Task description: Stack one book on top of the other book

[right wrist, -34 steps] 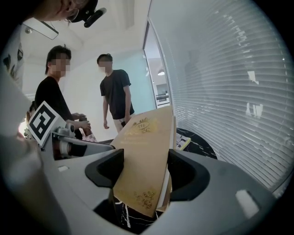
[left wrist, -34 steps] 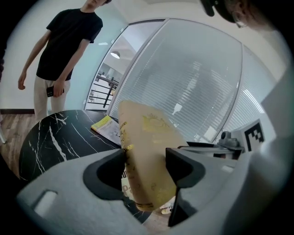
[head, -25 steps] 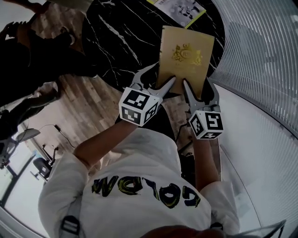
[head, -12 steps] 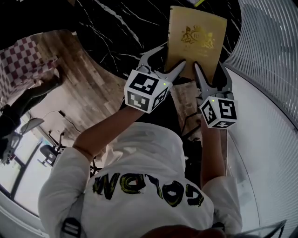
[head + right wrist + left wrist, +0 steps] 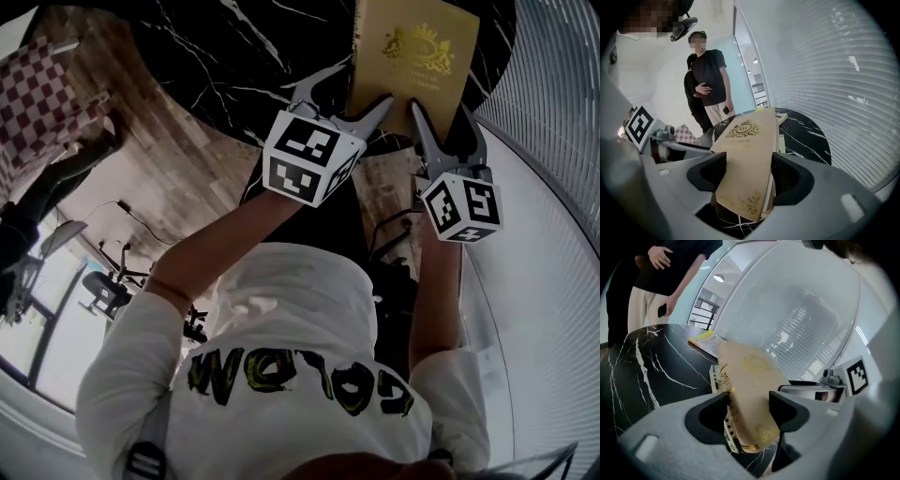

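**Gold book held in both grippers, not yet stacked**

We hold the gold book (image 5: 417,52) by its near edge with both tools. The left gripper (image 5: 364,86) has the near left corner and the right gripper (image 5: 442,117) has the near right one. In the left gripper view the corner sits between the jaws, with a pad pressed against each side. The right gripper view shows the same pinch: the jaws stand wide because the book is thick, one pad on the gilt cover and the other on the back. The book slants out over the near rim of the black marble table (image 5: 234,56). We cannot tell whether its far end touches the top.

The other book (image 5: 704,339), yellow and white, lies flat further along the table, well beyond the gold one. We judge this to be the carrying step, with the stacking itself not yet done.

Next we need to bring the gold book forward over the other book, level it and square up the edges. Then we lower it until it rests there and open both pairs of jaws. Both grippers should move as one, or the book may twist or slip.
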